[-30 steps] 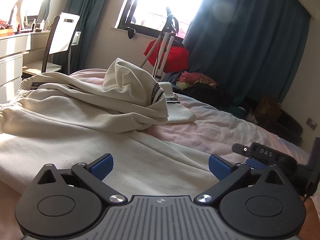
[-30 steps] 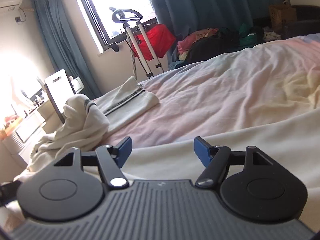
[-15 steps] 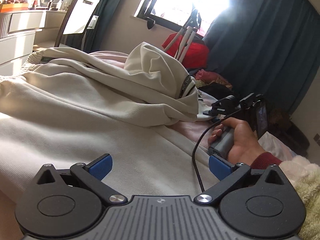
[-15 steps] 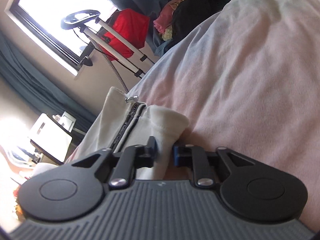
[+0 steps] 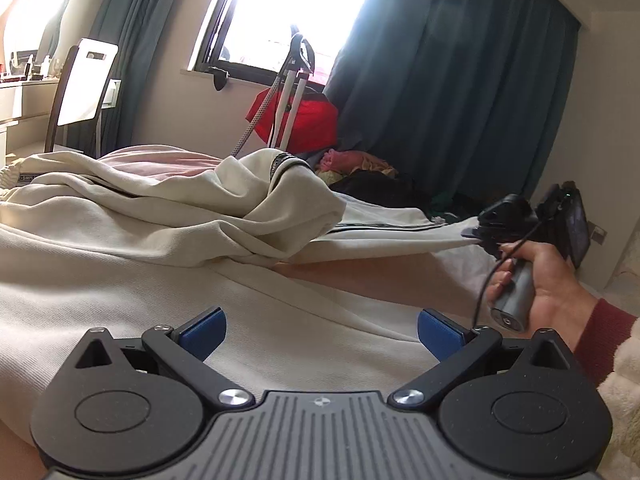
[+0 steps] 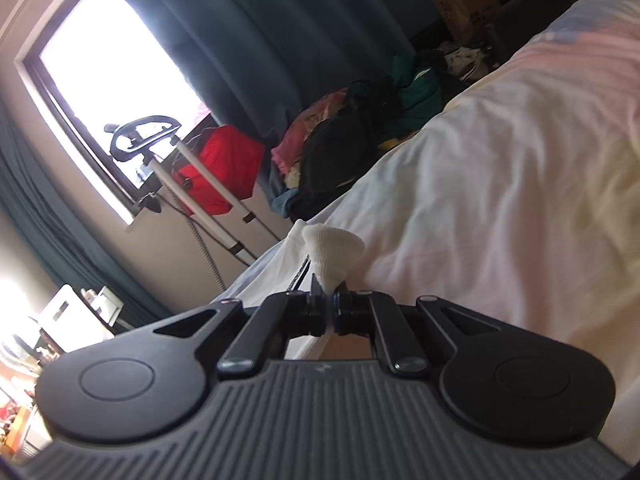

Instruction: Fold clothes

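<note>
The garment (image 5: 160,216) lies rumpled and unfolded across the bed (image 6: 500,184), one cuff (image 6: 334,252) pinched by the right gripper (image 6: 329,314) while the left gripper (image 5: 320,330) is held spread above it.

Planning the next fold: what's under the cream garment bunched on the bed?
The cream garment lies on the pink sheet, showing behind it. Its stretched end hangs above the sheet. Anything beneath the folds is covered.

A red bag (image 5: 298,120) sits under the window (image 5: 288,12), beside teal curtains (image 5: 452,80).
</note>
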`<move>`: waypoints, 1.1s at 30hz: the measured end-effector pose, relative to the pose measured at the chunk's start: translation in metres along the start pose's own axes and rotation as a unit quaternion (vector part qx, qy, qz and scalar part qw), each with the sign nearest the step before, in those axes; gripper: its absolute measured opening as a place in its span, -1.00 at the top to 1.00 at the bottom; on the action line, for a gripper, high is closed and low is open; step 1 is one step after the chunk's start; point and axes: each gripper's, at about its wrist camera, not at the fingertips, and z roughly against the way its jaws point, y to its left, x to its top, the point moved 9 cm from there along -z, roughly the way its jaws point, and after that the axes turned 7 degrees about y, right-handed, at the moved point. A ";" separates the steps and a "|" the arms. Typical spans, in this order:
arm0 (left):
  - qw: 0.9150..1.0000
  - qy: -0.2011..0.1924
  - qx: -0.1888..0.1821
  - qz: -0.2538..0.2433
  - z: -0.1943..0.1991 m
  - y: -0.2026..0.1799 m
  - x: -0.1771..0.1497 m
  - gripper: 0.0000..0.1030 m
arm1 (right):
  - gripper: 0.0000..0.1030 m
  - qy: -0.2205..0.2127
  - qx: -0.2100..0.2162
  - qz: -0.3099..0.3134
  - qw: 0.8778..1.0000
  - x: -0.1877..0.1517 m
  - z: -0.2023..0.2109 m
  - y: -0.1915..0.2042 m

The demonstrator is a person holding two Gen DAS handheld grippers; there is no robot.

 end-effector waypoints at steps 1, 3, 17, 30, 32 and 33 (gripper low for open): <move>1.000 0.002 -0.001 -0.002 0.000 -0.003 -0.002 -0.99 | 0.88 -0.011 -0.013 -0.008 1.000 0.011 0.013 -0.020; 1.000 0.007 0.000 -0.007 0.000 -0.008 -0.006 -0.99 | 0.88 -0.030 -0.040 -0.035 0.998 0.031 0.035 -0.064; 0.997 -0.043 0.041 -0.039 0.005 -0.023 0.004 -0.99 | 0.88 -0.117 -0.096 -0.030 0.988 0.146 0.104 -0.150; 0.996 -0.028 0.034 -0.080 -0.003 -0.036 -0.005 -0.99 | 0.83 -0.038 -0.198 -0.048 0.978 0.035 0.106 -0.251; 0.995 -0.030 0.036 -0.088 -0.003 -0.038 -0.006 -0.99 | 0.72 -0.037 -0.218 -0.028 0.975 0.034 0.107 -0.246; 0.994 -0.032 0.038 -0.092 -0.002 -0.039 -0.006 -0.99 | 0.59 -0.026 -0.232 -0.022 0.972 0.034 0.108 -0.244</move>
